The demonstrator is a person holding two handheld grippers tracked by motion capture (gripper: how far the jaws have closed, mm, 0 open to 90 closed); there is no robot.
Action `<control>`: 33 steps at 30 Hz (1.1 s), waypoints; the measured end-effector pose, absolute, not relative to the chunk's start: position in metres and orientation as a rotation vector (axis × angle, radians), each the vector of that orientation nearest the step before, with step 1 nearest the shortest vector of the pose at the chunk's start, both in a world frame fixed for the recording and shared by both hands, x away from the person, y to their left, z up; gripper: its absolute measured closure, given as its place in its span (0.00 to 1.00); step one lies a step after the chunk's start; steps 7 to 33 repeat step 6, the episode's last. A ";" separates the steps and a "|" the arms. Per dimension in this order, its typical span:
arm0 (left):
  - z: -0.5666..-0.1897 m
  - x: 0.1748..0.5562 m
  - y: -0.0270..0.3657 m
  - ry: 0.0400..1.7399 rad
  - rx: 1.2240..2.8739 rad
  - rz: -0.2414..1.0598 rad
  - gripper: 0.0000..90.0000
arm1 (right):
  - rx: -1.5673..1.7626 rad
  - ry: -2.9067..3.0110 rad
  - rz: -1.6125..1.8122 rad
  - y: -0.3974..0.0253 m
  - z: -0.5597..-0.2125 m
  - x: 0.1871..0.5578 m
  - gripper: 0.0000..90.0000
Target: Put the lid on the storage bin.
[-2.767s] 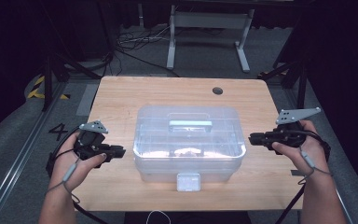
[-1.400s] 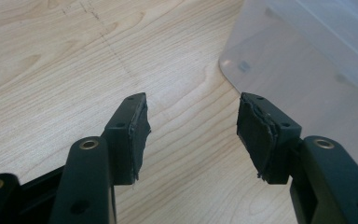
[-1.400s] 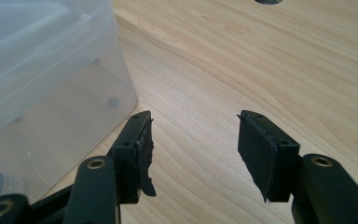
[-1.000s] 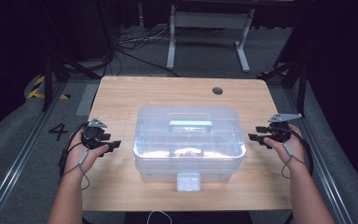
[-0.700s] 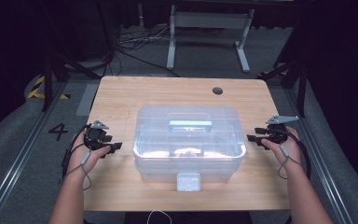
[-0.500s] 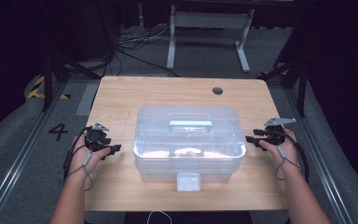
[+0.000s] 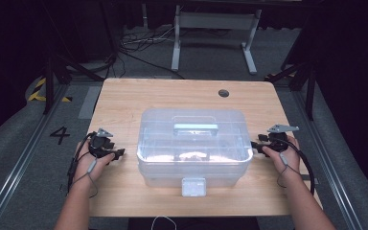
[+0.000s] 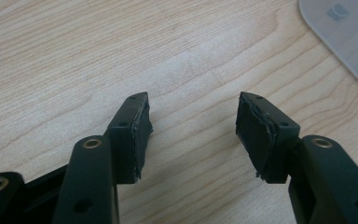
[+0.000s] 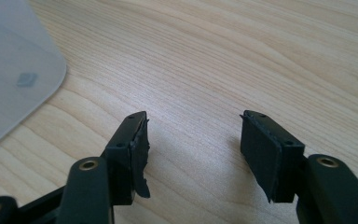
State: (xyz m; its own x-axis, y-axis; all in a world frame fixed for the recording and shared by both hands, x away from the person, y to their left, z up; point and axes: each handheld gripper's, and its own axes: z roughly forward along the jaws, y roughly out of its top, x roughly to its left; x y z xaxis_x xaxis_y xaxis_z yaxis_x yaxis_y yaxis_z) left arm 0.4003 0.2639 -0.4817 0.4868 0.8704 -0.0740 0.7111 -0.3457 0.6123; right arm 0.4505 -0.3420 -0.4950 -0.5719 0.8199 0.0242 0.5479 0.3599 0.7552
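A clear plastic storage box [image 7: 194, 146] with a lid, a pale top handle and a front latch [image 7: 193, 186] stands in the middle of the wooden table [image 7: 124, 100]. My left gripper [image 7: 119, 154] rests on the table just left of the box, jaws pointing at its side, open and empty [image 8: 192, 122]. A corner of the box [image 8: 347, 32] shows at the top right of the left gripper view. My right gripper [image 7: 255, 144] sits close to the box's right side, open with nothing between its jaws [image 9: 193, 135]. The box corner [image 9: 14, 79] lies at the left of the right gripper view.
A small dark round hole [image 7: 224, 93] marks the table's far right part. Beyond the table stand a metal frame [image 7: 211, 28] and loose cables [image 7: 134, 43] on the floor. A floor marking "4" [image 7: 60, 135] lies left of the table.
Both hands have lowered and moved slightly inward toward the box's sides. Both grippers have stayed open.
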 end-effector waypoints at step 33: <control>-0.481 0.400 0.263 1.297 2.166 0.354 0.49 | 1.199 2.244 1.061 -0.341 -0.494 0.450 0.47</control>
